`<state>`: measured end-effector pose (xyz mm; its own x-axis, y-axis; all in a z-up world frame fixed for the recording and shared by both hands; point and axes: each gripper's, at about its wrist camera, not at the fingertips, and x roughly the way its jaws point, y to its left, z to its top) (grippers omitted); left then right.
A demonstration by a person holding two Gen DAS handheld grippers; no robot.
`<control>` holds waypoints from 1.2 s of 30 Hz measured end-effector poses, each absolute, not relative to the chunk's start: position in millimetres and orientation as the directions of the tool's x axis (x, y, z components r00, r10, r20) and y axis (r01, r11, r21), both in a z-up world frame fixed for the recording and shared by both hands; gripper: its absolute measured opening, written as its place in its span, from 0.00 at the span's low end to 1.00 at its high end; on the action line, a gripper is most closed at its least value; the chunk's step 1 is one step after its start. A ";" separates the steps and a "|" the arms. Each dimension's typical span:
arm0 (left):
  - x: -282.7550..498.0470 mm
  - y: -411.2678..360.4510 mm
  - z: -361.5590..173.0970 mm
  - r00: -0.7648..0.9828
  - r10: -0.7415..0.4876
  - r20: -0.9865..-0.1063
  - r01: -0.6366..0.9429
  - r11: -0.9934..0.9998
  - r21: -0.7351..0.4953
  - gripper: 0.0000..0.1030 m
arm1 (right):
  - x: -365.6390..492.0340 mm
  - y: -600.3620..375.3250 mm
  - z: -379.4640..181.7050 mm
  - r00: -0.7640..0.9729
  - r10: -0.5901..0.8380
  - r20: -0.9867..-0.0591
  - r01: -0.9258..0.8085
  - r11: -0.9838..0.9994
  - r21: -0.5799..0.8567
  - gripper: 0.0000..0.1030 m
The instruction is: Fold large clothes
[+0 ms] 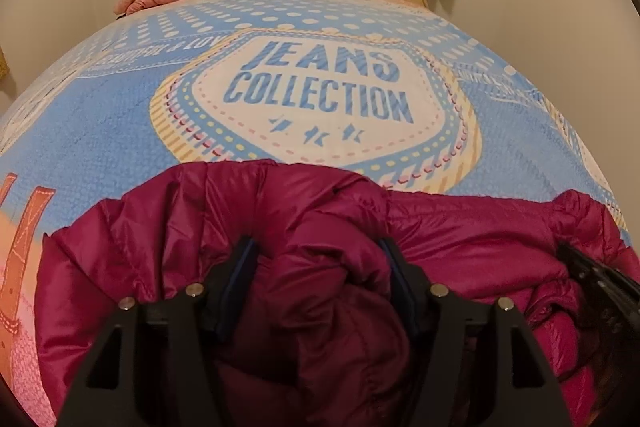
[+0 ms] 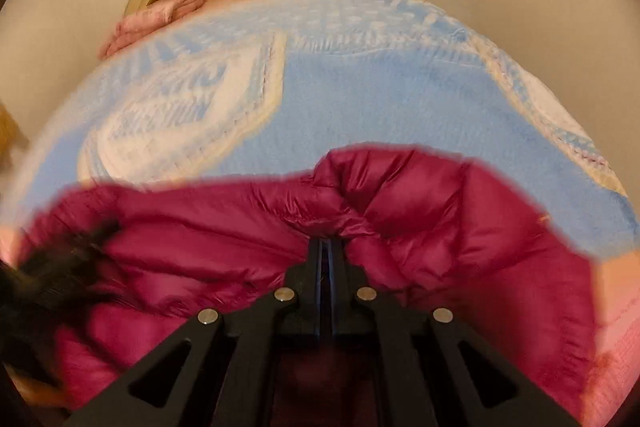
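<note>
Left gripper (image 1: pixel 318 255) spread wide around a bulge of the jacket (image 1: pixel 280 223) on the bed (image 1: pixel 120 115); pad contact unclear. Right gripper (image 2: pixel 329 247) pinched tight on a jacket fold. "JEANS COLLECTION" print (image 1: pixel 320 87) sharp only from the left wrist, blurred from the right.

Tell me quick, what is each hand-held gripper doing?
Left hand-held gripper: open, straddling the puffy magenta quilted jacket.
Right hand-held gripper: shut on jacket fabric.
</note>
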<state>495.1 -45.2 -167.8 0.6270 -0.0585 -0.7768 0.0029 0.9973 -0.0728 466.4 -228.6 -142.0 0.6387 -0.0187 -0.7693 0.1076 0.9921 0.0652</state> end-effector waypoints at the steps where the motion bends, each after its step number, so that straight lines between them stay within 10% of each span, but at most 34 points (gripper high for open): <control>1: 495.5 -46.4 -168.2 0.627 -0.052 -0.777 0.003 0.998 -0.064 0.65 | 467.1 -225.2 -142.6 0.639 -0.040 -0.768 0.109 0.993 0.039 0.01; 36: 497.7 -62.1 -168.9 0.630 0.056 -0.775 -0.004 0.998 0.068 0.72 | 477.3 -179.3 -144.5 0.615 -0.053 -0.787 -0.007 0.997 -0.072 0.04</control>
<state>497.7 -62.1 -168.9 0.6299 0.0557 -0.7747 -0.0043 0.9977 0.0683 477.3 -179.3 -144.5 0.6151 -0.0529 -0.7867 -0.0068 0.9974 -0.0724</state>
